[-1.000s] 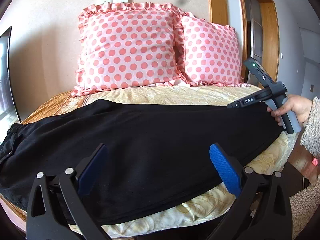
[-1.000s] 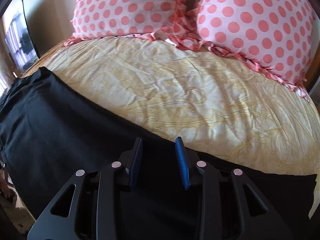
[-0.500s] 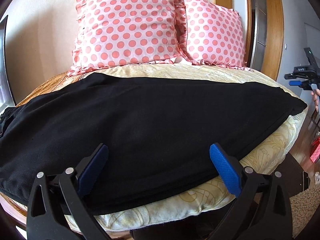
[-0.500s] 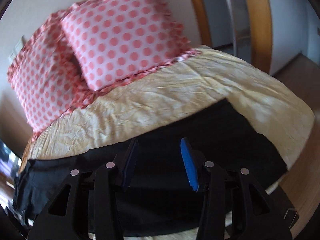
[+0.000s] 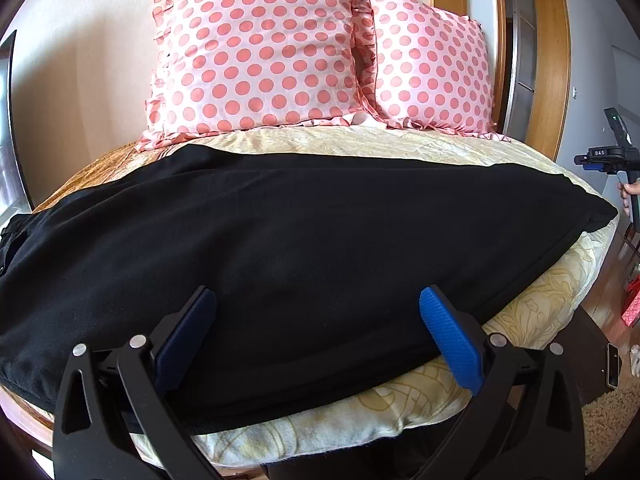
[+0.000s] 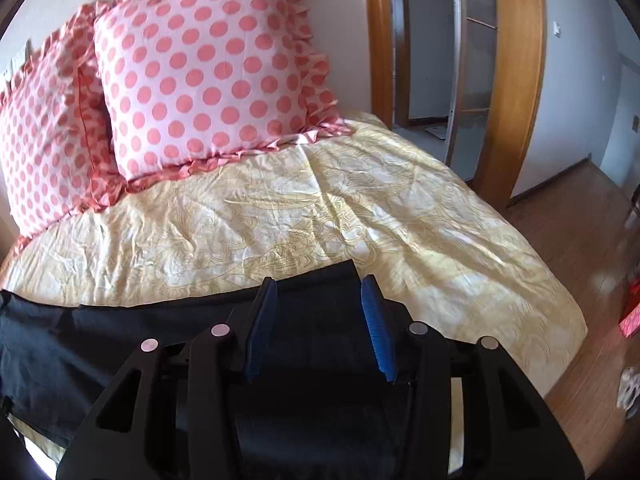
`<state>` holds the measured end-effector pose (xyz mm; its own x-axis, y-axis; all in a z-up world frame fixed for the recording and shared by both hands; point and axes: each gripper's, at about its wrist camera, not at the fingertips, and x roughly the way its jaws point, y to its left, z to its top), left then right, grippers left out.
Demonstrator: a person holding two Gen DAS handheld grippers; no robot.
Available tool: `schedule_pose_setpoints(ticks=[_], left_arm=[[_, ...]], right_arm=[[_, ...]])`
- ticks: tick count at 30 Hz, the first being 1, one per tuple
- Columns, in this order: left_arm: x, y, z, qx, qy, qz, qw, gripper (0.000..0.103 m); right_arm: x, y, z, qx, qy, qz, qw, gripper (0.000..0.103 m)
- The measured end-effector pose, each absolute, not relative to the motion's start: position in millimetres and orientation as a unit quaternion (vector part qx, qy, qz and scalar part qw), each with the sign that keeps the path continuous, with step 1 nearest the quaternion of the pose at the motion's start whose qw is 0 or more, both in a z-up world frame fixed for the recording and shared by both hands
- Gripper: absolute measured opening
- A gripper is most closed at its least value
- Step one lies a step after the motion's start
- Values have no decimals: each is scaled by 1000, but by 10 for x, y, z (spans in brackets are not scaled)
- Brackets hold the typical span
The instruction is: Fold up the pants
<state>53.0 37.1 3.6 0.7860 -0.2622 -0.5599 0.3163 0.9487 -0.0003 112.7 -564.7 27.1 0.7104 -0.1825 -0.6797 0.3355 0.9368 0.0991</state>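
Left wrist view – black pants (image 5: 300, 240) whole across bed (image 5: 400, 144), left hand-held gripper (image 5: 316, 320) wide open, right wrist view – right hand-held gripper (image 6: 320, 320) half-open, empty.

Quick count: one pair of black pants (image 5: 304, 240) laid out on one bed (image 5: 532, 312) with a yellow patterned cover. Two pink polka-dot pillows, a left one (image 5: 256, 52) and a right one (image 5: 428, 68), propped at the head. Two hand-held grippers: the left hand-held gripper (image 5: 316, 336) and the right hand-held gripper (image 6: 320, 328), each with two blue-padded fingers.
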Motion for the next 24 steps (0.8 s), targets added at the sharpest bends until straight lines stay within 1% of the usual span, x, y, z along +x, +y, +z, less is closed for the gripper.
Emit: schedule_pose_setpoints(ticks=[3,8,10,11,12,15,19,21,24], left_arm=[[547,353,40,47,289,-148,945,101],[578,333,43,47,288,-141,946,101],[590,322,42,49,288,-138,946,101],[597,314,43,50,288,-137,946,101],[602,311,41,50,288,-136,946,101],[614,310,40,51,288,-135,947,101],[615,309,39,51,289,-136,946,101],[617,305,38,52,289,-136,946,101],[613,308,39,51,289,-136,946,101]], right_arm=[[1327,-5774,115,102,377,-149,908,46],[1412,-5861,-181,110,418,-129,893,46],[1359,-5808,-194,96,408,-129,899,37],[1334,-5785,-189,90,404,-127,902,22],[1307,-5780,-183,88,401,-129,903,19],[1236,-5740,-143,76,384,-137,910,16],[1235,-5590,-13,17,356,-160,920,15],[1280,-5565,64,5,346,-165,924,15],[1446,-5580,38,2,365,-165,916,15]])
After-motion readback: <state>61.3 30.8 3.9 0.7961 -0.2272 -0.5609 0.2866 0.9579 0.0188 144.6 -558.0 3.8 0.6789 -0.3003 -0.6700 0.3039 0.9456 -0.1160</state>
